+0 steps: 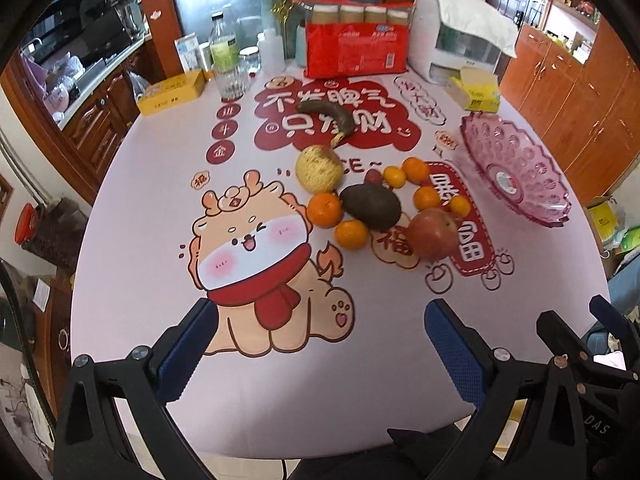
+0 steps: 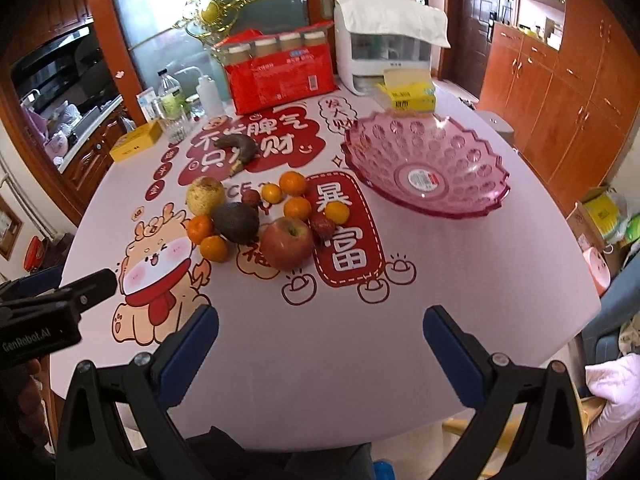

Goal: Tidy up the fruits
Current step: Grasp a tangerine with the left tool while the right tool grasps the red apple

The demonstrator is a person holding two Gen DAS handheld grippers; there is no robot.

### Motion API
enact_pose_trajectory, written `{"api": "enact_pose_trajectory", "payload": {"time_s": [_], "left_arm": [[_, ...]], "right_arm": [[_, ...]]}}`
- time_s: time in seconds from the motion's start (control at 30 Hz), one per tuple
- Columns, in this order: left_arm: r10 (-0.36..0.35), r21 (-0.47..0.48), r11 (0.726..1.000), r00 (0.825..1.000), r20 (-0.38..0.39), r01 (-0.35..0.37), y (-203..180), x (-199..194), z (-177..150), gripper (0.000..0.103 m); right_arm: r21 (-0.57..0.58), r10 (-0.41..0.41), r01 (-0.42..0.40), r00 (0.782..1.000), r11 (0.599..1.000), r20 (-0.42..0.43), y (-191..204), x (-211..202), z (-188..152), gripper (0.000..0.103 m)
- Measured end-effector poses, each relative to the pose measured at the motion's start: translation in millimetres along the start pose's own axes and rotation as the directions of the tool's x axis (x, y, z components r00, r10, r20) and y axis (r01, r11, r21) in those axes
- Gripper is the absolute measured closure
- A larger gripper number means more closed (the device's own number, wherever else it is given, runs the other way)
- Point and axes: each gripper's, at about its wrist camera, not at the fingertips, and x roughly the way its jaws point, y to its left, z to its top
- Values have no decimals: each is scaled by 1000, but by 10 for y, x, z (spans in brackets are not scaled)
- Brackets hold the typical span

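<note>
The fruits sit in a bunch in the middle of the table [image 2: 400,340]. A red apple [image 2: 287,243] is at the front. Beside it is a dark avocado [image 2: 235,222], and behind that is a pale yellow pear [image 2: 205,195] with brown spots. Small oranges [image 2: 214,248] lie all around them, some touching the avocado. A little red bumpy fruit [image 2: 322,227] sits just beside the apple. A very dark banana [image 2: 237,145] lies alone, farther back.

A pink see-through bowl [image 2: 472,160] stands to the right of the fruits, with only a sticker inside.

The left gripper [image 1: 320,338] hangs over the near part of the table, its jaws wide apart and holding nothing. The right gripper [image 2: 320,342] is just the same, wide apart and empty, near the table edge.
</note>
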Motion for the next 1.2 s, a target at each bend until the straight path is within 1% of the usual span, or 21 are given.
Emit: {"api": "enact_pose_trajectory", "payload": {"time_s": [0.17,0.3,0.43,0.67,0.8,0.9,1.03,1.1,1.17,1.2], "left_arm": [[27,-11,1000,999,-20,-27,53,127,85,1],[36,-19,999,999,5,-36,55,171,200,1],[50,-24,999,999,21,-49,30,232,356,1],[71,-18,997,997,13,-71,-35,475,679,1],[80,-18,997,997,-3,-80,-78,670,841,1],[85,-10,996,996,-15,-85,-121,809,911,1],[75,-23,997,996,-54,-76,-102,1030,930,1],[65,-56,996,996,-67,-69,-44,1123,922,1],[35,-94,995,997,-69,-41,14,1186,909,1],[6,-115,993,997,-72,-15,46,1230,903,1]], "right_arm": [[-7,-1,1,1000,1000,-14,-8,174,14,0],[-32,34,-33,999,999,1,20,288,104,0],[-102,83,-81,996,992,25,74,448,247,0],[-232,149,-133,987,964,54,190,705,420,0],[-305,167,-148,985,941,38,305,898,481,0],[-326,181,-164,983,931,20,348,1013,504,0],[-325,190,-182,982,928,-9,354,1174,520,1],[-314,194,-190,981,930,-21,346,1236,529,1],[-305,191,-192,981,933,-35,327,1301,535,2],[-303,184,-188,982,934,-43,320,1339,534,2]]}}
